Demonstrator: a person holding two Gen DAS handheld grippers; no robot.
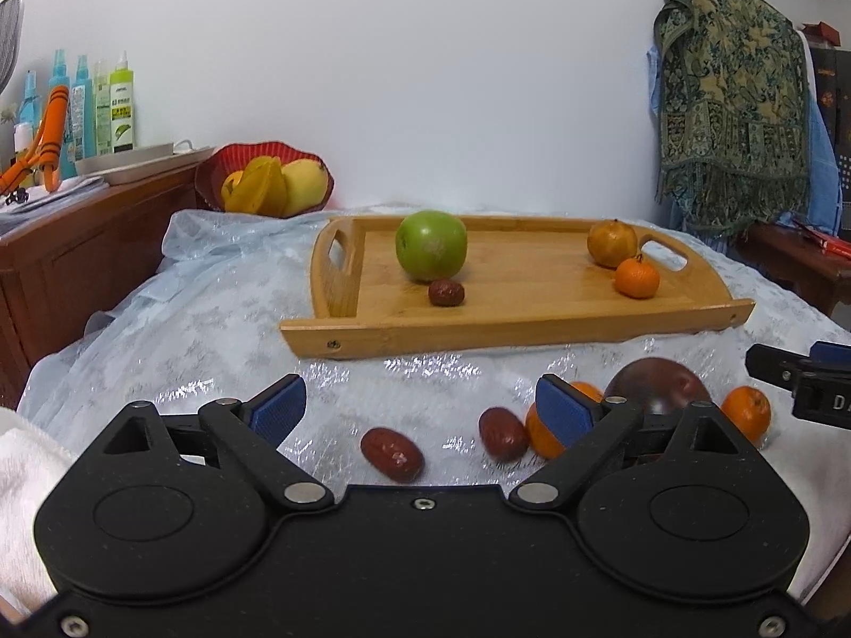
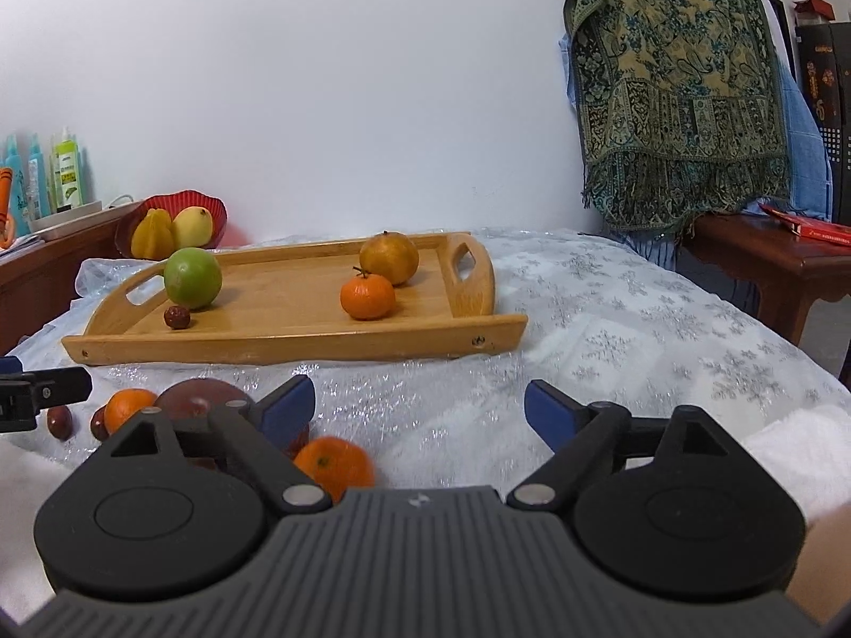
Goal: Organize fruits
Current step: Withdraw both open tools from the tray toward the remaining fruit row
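Snowflake tablecloth [image 2: 638, 319] – wooden tray [image 1: 510, 313] with green apple [image 1: 431, 244] (bottle labels unreadable); left claw [image 1: 420, 409], right claw [image 2: 420, 409] spread wide, empty.

Left tool [image 1: 420, 406] and right tool [image 2: 420, 406] both gape wide, nothing gripped, angled slightly downward side by side

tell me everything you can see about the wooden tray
The tray looks like light bamboo or wood: rectangular, with low front and back rails and taller curved ends, each cut with a handle slot. Small screws show at the front corners. It sits flat on the shiny snowflake-patterned cloth, near the wall. It holds a green apple, a red date, a tangerine and a duller orange fruit. No gripper touches it.
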